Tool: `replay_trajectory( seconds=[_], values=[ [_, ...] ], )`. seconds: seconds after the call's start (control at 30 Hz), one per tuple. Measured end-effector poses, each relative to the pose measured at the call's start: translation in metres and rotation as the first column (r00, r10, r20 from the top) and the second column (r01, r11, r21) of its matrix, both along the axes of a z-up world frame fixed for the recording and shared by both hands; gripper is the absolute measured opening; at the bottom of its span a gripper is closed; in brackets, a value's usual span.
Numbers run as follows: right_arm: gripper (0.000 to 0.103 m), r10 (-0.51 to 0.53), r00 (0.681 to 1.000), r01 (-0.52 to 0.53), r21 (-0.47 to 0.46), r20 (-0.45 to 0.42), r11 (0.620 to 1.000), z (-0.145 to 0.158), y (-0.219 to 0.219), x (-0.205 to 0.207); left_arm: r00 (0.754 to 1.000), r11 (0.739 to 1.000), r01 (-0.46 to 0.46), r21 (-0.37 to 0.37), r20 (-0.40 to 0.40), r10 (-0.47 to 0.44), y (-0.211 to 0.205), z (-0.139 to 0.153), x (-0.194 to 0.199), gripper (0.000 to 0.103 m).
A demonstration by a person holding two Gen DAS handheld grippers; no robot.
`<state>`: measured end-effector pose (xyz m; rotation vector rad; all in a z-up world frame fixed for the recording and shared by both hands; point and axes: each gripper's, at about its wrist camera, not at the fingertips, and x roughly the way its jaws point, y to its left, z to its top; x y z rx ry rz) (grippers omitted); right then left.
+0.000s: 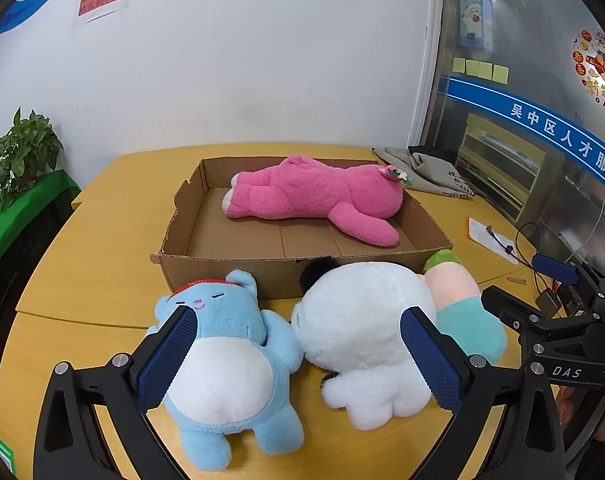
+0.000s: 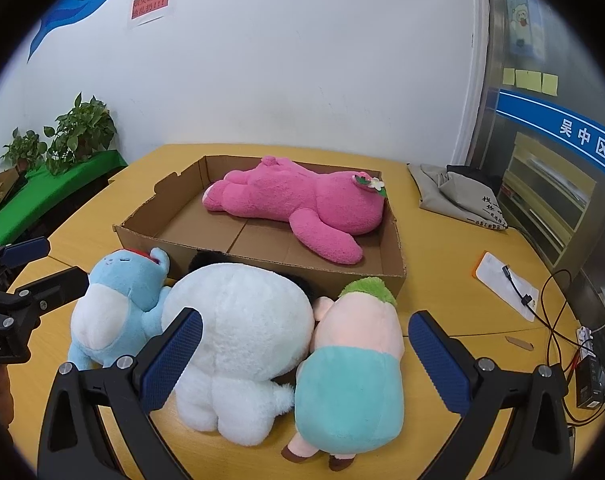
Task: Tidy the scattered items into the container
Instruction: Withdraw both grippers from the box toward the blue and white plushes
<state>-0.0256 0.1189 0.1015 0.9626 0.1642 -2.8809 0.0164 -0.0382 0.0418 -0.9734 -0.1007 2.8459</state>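
Note:
A shallow cardboard box [image 1: 230, 268] [image 2: 154, 240] lies on the yellow table with a pink plush bear [image 1: 322, 196] [image 2: 302, 204] inside. In front of it lie a blue plush bear [image 1: 230, 352] [image 2: 118, 300], a white plush [image 1: 362, 336] [image 2: 242, 328] and a pink doll with teal shorts and green hair [image 1: 462, 304] [image 2: 354, 360]. My left gripper [image 1: 298, 360] is open above the blue and white plush. My right gripper [image 2: 306, 360] is open over the white plush and the doll. Both are empty.
A grey cloth bag [image 1: 430, 172] [image 2: 458, 192] lies at the back right of the table. A white card [image 2: 506, 284] and cables [image 2: 554, 320] lie at the right. Potted plants [image 2: 78, 132] stand on a green shelf at the left.

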Motion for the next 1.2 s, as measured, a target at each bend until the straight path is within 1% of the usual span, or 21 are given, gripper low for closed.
replay_trajectory(
  seconds=[0.33,0.47,0.7,0.9,1.0,1.1,1.2],
  values=[
    [0.103,0.005,1.000,-0.005,0.006,0.002,1.000,-0.001,-0.002,0.002,1.000,1.000,0.001,0.009,0.006,-0.001,-0.002,-0.001,0.000,0.103],
    [0.103,0.010,1.000,-0.010,0.010,0.008,1.000,-0.002,-0.004,0.001,1.000,1.000,0.001,0.023,0.005,-0.001,-0.007,-0.001,0.000,0.103],
    [0.103,0.026,0.999,-0.027,0.012,0.024,1.000,-0.008,-0.012,-0.003,0.999,0.999,-0.023,0.042,0.029,0.022,-0.021,-0.009,-0.005,0.103],
    [0.103,0.048,0.998,-0.048,-0.005,0.039,0.999,-0.012,-0.019,-0.004,0.999,0.998,-0.018,0.064,0.051,0.015,-0.034,-0.018,-0.009,0.103],
    [0.103,0.082,0.996,-0.081,-0.009,0.039,0.997,-0.016,-0.027,-0.002,0.998,0.997,-0.016,0.075,0.069,0.011,-0.044,-0.023,-0.014,0.103],
    [0.103,0.139,0.989,-0.138,-0.035,0.048,0.990,-0.023,-0.043,0.004,0.997,0.996,-0.017,0.082,0.081,0.010,-0.057,-0.030,-0.021,0.103],
    [0.103,0.229,0.970,-0.224,-0.076,0.074,0.972,-0.041,-0.068,0.010,0.994,0.994,-0.012,0.105,0.109,0.001,-0.070,-0.039,-0.034,0.103]
  ],
)
